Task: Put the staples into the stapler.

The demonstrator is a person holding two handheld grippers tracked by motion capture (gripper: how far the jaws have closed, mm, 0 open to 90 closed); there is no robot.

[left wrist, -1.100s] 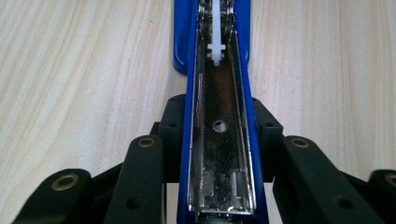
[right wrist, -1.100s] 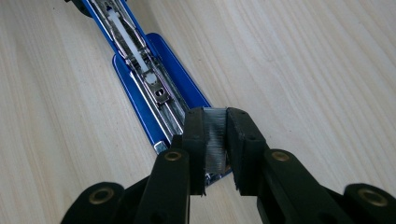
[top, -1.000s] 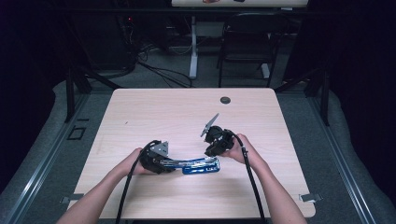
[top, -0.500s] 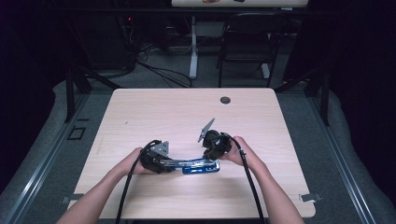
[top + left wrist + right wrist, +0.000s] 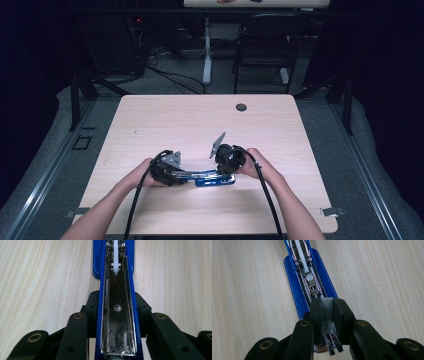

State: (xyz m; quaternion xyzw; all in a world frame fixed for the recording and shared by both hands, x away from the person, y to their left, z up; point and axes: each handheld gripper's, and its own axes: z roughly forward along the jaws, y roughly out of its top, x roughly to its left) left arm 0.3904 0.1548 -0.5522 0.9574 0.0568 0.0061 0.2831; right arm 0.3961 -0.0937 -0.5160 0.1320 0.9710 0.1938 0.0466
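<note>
A blue stapler (image 5: 215, 178) is lying opened out flat on the near middle of the pale wooden table (image 5: 150, 120), between the person's two hands; the left gripper (image 5: 167, 171) is gripping one end of it and the right gripper (image 5: 226, 161) is hovering over the other end, both seen from the high view; in the left gripper view the black jaws are pinching the blue sides of the stapler's (image 5: 117, 315) open top arm, pads pressing against it on both flanks, and the shiny metal channel is running away up the picture toward a white plastic pusher (image 5: 116, 265); the blue base is lying on the wood grain beyond; in the right gripper view the jaws are pinching a strip of staples (image 5: 327, 315), a grey ribbed block, tight between the two pads, and this strip is sitting just above the metal magazine (image 5: 312, 287) of the stapler (image 5: 294, 290), whose blue base is spreading out on the table underneath; a small dark round cap (image 5: 241, 107) is sitting in the table near its far edge, well apart from the work; no brand name, label or other writing is showing legibly on the stapler or on the grippers.
</note>
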